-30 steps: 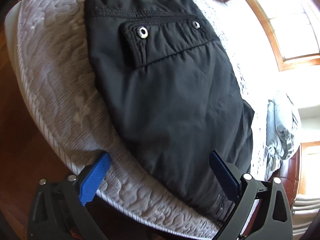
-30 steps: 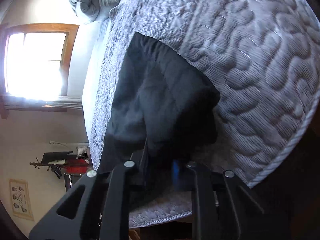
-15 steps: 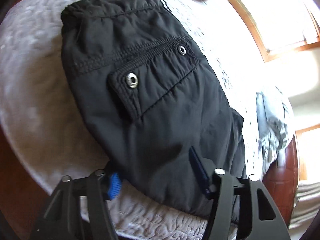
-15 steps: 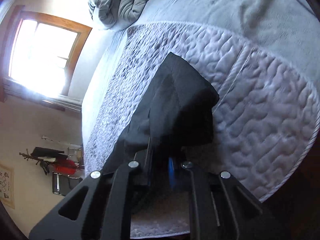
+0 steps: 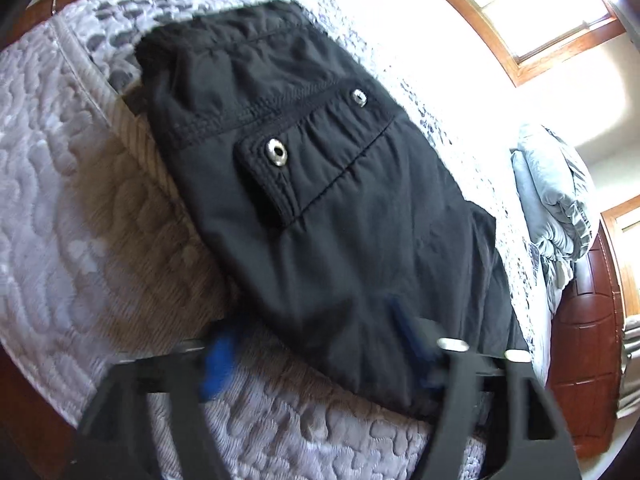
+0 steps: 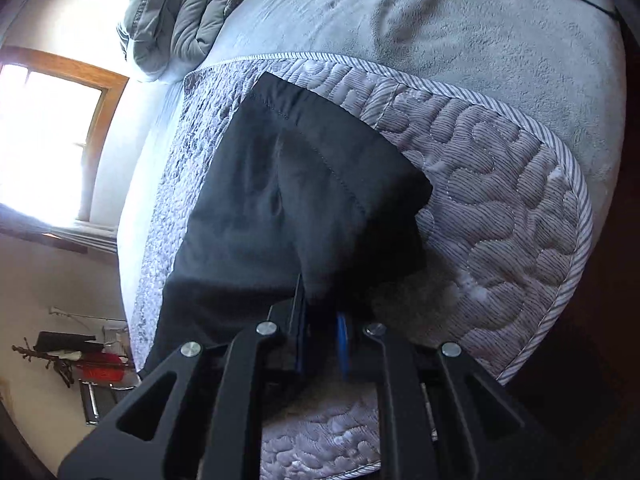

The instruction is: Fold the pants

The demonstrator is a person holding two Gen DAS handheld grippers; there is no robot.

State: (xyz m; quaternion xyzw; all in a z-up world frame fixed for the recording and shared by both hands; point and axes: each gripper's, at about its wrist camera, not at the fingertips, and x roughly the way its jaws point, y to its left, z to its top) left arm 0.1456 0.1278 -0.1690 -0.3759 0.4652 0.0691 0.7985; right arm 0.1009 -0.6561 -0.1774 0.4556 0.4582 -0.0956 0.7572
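Observation:
Black pants (image 5: pixel 340 208) lie on a quilted grey bedspread (image 5: pixel 80 208), with a snap-button pocket flap facing up. My left gripper (image 5: pixel 312 344) is open, its blue pads straddling the near edge of the pants, blurred by motion. In the right wrist view the pants' leg end (image 6: pixel 304 200) is lifted off the quilt (image 6: pixel 500 208). My right gripper (image 6: pixel 322 340) is shut on that black cloth, the fabric pinched between its blue pads.
A bunched grey duvet (image 5: pixel 556 208) lies at the far end of the bed, also in the right wrist view (image 6: pixel 180 20). A dark wooden bed frame (image 5: pixel 584 360) runs on the right. Bright windows (image 6: pixel 44 144) sit behind. A rack with red items (image 6: pixel 80 360) stands by the wall.
My left gripper has moved in over the pants' edge and narrowed its jaws. My right gripper has kept its hold and lifted the leg end farther over the bed.

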